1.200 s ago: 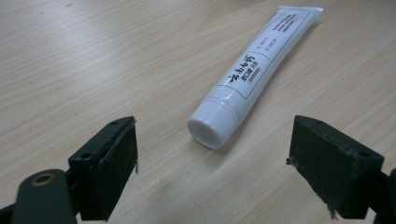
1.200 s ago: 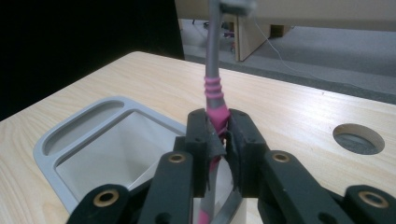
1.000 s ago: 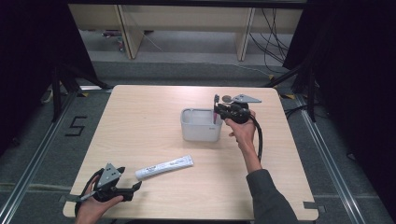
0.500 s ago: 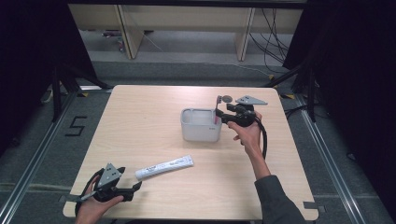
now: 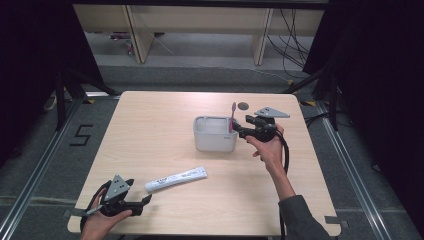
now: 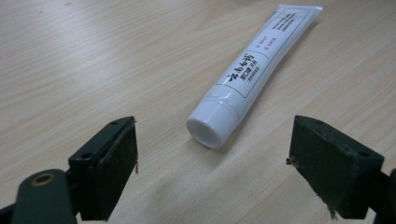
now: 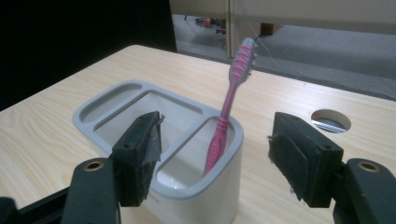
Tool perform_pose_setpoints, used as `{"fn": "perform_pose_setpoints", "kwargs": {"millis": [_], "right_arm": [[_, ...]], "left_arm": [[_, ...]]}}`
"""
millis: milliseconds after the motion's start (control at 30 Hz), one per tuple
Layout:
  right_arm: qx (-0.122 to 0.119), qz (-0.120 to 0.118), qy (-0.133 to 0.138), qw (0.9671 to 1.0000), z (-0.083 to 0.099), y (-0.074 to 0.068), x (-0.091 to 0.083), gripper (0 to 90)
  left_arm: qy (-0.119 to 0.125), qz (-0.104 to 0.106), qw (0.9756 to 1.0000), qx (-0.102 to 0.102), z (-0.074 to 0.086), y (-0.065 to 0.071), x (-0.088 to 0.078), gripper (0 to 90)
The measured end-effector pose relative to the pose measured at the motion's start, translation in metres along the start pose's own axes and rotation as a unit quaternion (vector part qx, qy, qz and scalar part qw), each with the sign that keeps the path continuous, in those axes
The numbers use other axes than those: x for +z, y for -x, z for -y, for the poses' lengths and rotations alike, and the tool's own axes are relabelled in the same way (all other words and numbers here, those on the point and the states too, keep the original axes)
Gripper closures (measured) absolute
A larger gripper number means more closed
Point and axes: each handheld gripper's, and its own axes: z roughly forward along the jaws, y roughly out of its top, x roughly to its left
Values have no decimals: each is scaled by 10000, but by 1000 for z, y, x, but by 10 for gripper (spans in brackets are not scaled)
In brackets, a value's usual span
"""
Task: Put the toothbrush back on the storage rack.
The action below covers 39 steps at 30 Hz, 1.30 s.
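Observation:
A pink toothbrush (image 7: 228,112) stands head up, leaning, in the near compartment of a pale grey holder (image 7: 116,100). My right gripper (image 7: 215,149) is open just short of the holder, with nothing between its jaws. From above, the holder (image 5: 212,142) sits mid-table with the toothbrush (image 5: 232,115) at its right end, and the right gripper (image 5: 242,130) is just to its right. A white toothpaste tube (image 6: 252,70) lies on the table, cap toward my left gripper (image 6: 212,163), which is open a little short of it. In the high view the tube (image 5: 176,179) lies right of the left gripper (image 5: 142,201).
The wooden table (image 5: 150,130) has a round cable hole (image 5: 243,105) behind the holder, also seen as the hole (image 7: 330,120) past my right jaw. Desk legs and cables stand on the floor beyond the far edge. The left gripper is near the front left corner.
My right gripper has drawn back a little to the right, away from the holder, and the toothbrush stays standing in it. The left gripper and the tube have not moved.

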Motion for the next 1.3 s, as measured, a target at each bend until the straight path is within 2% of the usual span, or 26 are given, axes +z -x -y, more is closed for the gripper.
{"fn": "perform_pose_setpoints", "kwargs": {"millis": [33,100,133,300,500,567,600,633,667,700,733,867,900,1000,1200,1233,1267,1300], "right_arm": [[-82,28,-26,10000,1,0,-4,332],[-60,-30,-22,10000,1,-1,-8,323],[-134,13,-26,9999,1,-1,-10,317],[19,6,-85,10000,3,-4,-18,300],[-20,39,-160,9999,9,-6,-29,263],[-44,30,-132,9999,10,-6,-30,261],[26,55,-152,9999,11,-8,-32,257],[-101,106,-145,9998,12,-7,-33,252],[16,54,-123,9999,13,-8,-33,246],[-88,130,-213,9997,14,-8,-35,243],[-53,86,-128,9999,15,-9,-35,243],[14,99,-223,9997,20,-10,-39,235],[-4,15,-260,9997,23,-9,-40,234],[-73,73,-239,9997,26,-8,-42,234],[86,-36,-354,9993,32,-13,-46,229],[-79,34,-318,9995,32,-12,-47,227],[49,-25,-382,9993,34,-15,-47,225],[49,-25,-382,9993,34,-15,-47,225]], "left_arm": [[1,3,10000,-2,0,0,0,151],[-29,11,10000,35,0,0,-1,151],[-21,12,10000,32,0,0,-1,151],[-31,13,10000,47,0,0,-1,151],[-23,8,10000,37,-1,0,0,151],[-23,11,10000,35,0,0,0,151],[-22,8,10000,37,-1,0,0,151],[-23,8,10000,37,-1,0,0,151],[-23,10,10000,33,0,0,-1,151],[-28,10,10000,42,0,0,-1,151],[-28,9,10000,40,0,0,-1,151],[1,7,10000,10,0,0,0,151],[-40,2,10000,56,0,0,0,151],[-32,-2,10000,56,0,0,0,151],[-12,-7,10000,34,0,0,0,151],[-9,-8,10000,27,0,0,0,151],[-5,-12,10000,5,0,0,0,151],[-6,-10,10000,0,0,0,0,151]]}}
